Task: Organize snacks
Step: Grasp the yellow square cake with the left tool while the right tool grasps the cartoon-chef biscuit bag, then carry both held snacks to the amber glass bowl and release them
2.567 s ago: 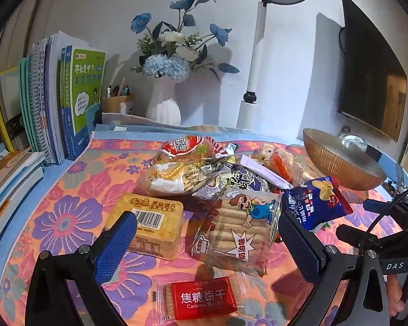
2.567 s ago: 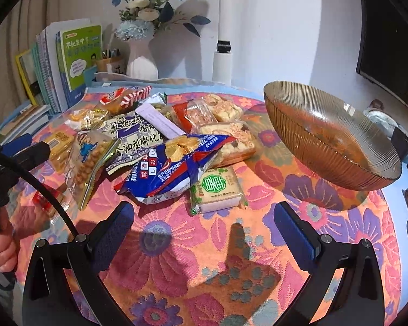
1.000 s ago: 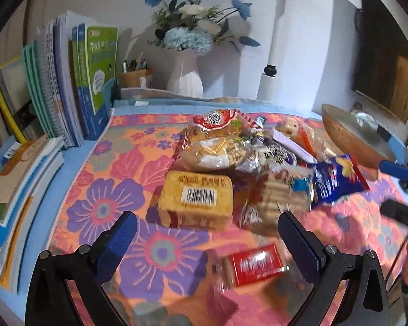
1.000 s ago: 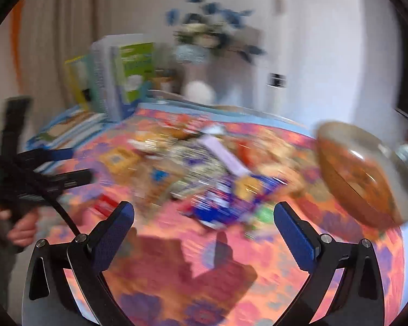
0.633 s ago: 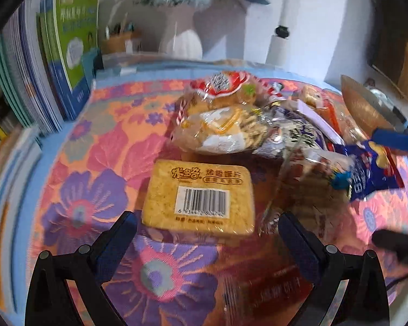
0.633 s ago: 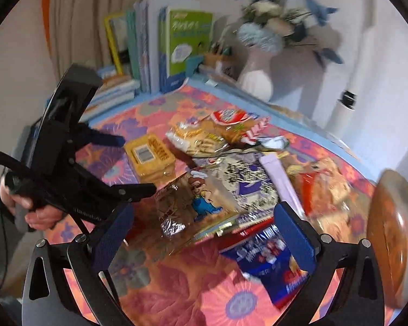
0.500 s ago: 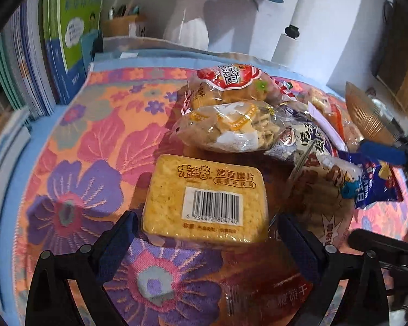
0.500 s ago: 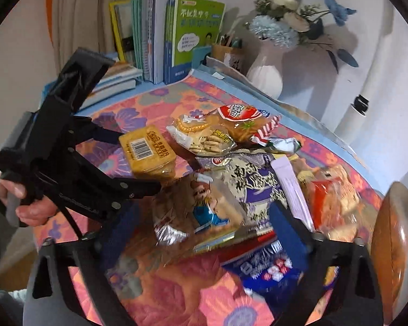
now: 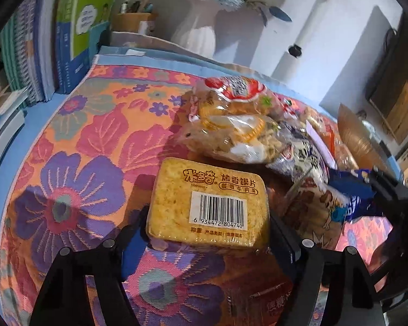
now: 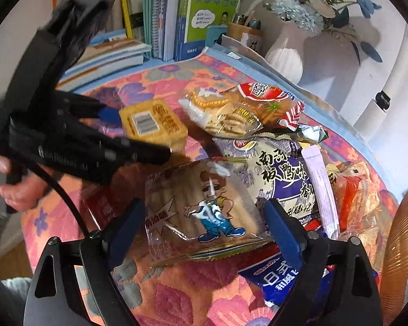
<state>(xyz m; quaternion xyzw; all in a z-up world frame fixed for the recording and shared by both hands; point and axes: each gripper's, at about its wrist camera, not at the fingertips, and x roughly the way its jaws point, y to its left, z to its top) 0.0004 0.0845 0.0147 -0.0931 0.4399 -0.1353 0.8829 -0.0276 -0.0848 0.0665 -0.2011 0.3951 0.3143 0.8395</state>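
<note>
My left tongs (image 9: 208, 241) have just been closing around the yellow cracker pack (image 9: 208, 203); right tongs (image 10: 204, 225), reopening slightly, straddle the cartoon biscuit bag (image 10: 201, 209). Both pickups imminent.

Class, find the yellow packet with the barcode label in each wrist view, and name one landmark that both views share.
Left wrist view: the yellow packet sits low in the centre, between the left gripper's fingers.
Right wrist view: the yellow packet lies upper left of centre, beside the left gripper.
Shared landmark: the white vase at the back.
</note>
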